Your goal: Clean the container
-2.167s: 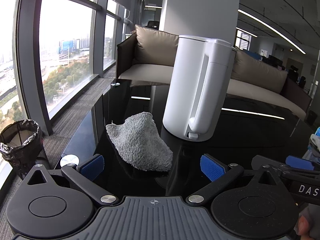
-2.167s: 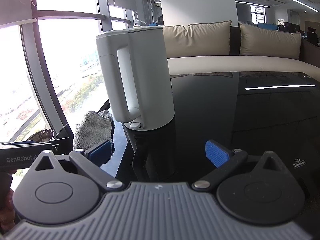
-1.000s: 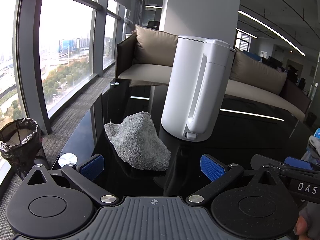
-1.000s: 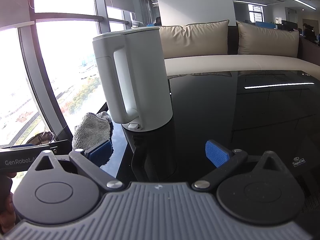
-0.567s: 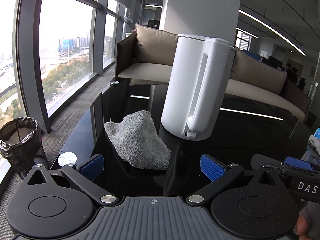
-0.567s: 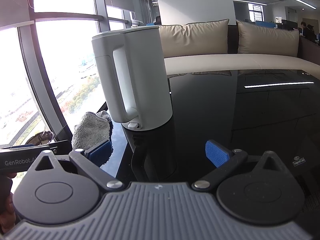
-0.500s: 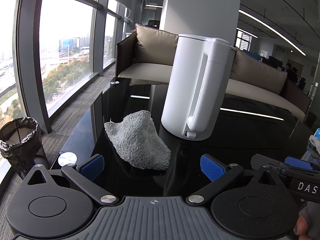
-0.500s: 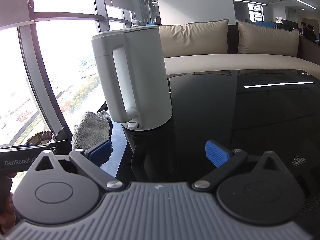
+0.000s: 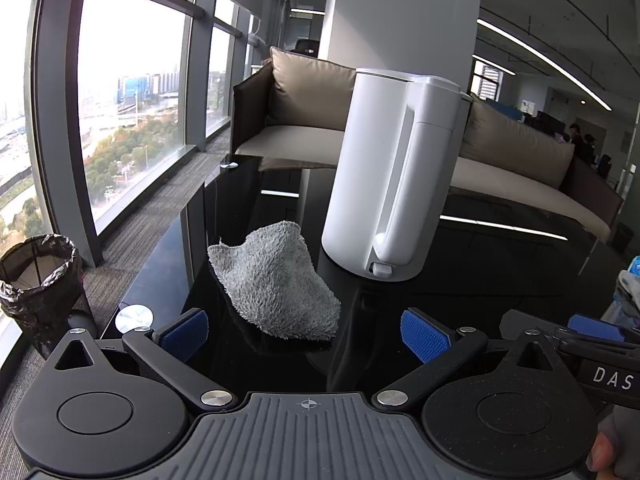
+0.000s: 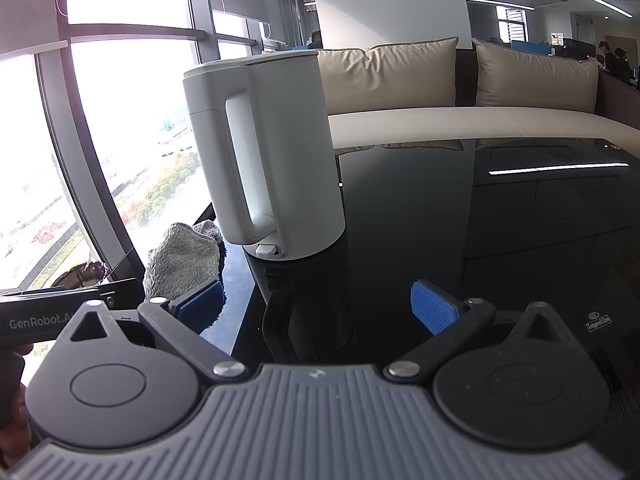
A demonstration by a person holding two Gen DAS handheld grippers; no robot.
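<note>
The left gripper (image 9: 304, 334) is released, its two blue-padded fingers spread wide and holding nothing, low over the glossy black table (image 9: 500, 264); in its own view the grey cloth (image 9: 274, 282) lies crumpled on the table just ahead, at about 12 o'clock between the fingertips but apart from both pads. Beyond the cloth, at about 1 o'clock, the white kettle (image 9: 394, 172) stands upright on the table with its lid closed and its handle turned toward the camera; cloth and kettle sit near each other, and whether they touch cannot be told. At 3 o'clock the other tool reaches into that view beside a fingertip of the person's hand (image 9: 604, 450). The right gripper (image 10: 318, 306) is likewise released and empty, fingers wide apart above the table; from its camera the kettle is at about 11 o'clock, handle facing it, and the cloth shows at 10 o'clock, partly behind the left blue pad. Farther out, a bin (image 9: 38, 276) lined with a black bag stands on the carpet at 9 o'clock of the left view, tall windows (image 9: 128, 92) run along that side, and a beige sofa (image 10: 460, 92) stands behind the table at 12 to 2 o'clock
</note>
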